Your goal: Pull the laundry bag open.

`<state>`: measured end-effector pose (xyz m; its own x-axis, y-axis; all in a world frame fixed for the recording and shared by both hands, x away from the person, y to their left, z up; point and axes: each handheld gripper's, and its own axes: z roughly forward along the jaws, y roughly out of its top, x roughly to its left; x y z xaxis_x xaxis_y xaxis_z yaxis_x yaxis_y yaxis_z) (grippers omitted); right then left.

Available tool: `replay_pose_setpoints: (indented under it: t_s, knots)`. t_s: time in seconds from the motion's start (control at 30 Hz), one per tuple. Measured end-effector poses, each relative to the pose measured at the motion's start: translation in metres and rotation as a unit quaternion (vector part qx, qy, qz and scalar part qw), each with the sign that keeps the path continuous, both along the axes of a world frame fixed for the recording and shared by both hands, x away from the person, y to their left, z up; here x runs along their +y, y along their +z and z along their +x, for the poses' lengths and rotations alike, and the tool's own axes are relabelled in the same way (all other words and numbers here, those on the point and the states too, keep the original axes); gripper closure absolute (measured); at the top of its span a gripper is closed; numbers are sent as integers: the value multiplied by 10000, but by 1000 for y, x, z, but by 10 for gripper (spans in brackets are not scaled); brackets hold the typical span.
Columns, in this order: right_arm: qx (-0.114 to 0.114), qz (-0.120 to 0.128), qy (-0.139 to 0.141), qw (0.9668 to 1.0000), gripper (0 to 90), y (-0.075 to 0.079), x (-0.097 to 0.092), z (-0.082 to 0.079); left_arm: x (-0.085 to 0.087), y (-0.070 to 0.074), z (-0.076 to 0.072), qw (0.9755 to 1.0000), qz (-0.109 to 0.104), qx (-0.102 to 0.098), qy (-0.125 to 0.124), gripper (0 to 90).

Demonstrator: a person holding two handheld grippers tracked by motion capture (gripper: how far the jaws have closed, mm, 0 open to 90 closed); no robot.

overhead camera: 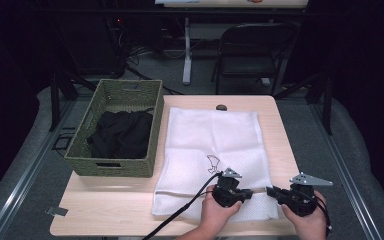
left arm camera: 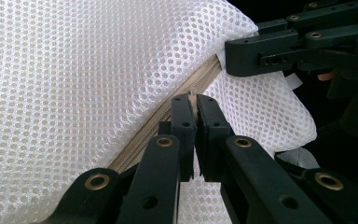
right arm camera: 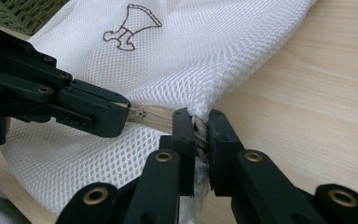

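A white mesh laundry bag [overhead camera: 212,145] lies flat on the wooden table [overhead camera: 125,205], with a beige zipper [right arm camera: 156,116] along its near edge. My left gripper [overhead camera: 250,192] points right and is shut on the zipper pull [right arm camera: 137,113]; in the left gripper view its jaws [left arm camera: 196,100] are pressed together at the zipper line. From the right, my right gripper [overhead camera: 272,190] faces it. The right gripper [right arm camera: 198,122] is shut on the bunched zipper end at the bag's corner. The two grippers' tips are a short gap apart.
A green woven basket [overhead camera: 111,168] holding black clothing [overhead camera: 120,132] stands left of the bag. A small dark knob [overhead camera: 221,107] sits at the table's far edge. Beyond the table stand a folding chair [overhead camera: 252,50] and a white desk leg [overhead camera: 186,50].
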<state>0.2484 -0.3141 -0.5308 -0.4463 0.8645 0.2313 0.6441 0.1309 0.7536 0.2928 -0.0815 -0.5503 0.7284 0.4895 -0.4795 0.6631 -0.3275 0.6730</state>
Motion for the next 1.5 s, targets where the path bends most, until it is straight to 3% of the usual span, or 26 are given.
replay_pose_setpoints:
  t_s: [0.37,1.13,1.5]
  knots:
    - [28,-13,39,10000,831,-1,2,-1,4,-1,2,10000,18,14,-91,870]
    - [2,-53,46,10000,829,-1,4,-1,12,-2,2,9999,90,16,-44,870]
    - [-33,-346,17,9994,814,-3,8,-1,13,-3,3,9999,98,49,-20,870]
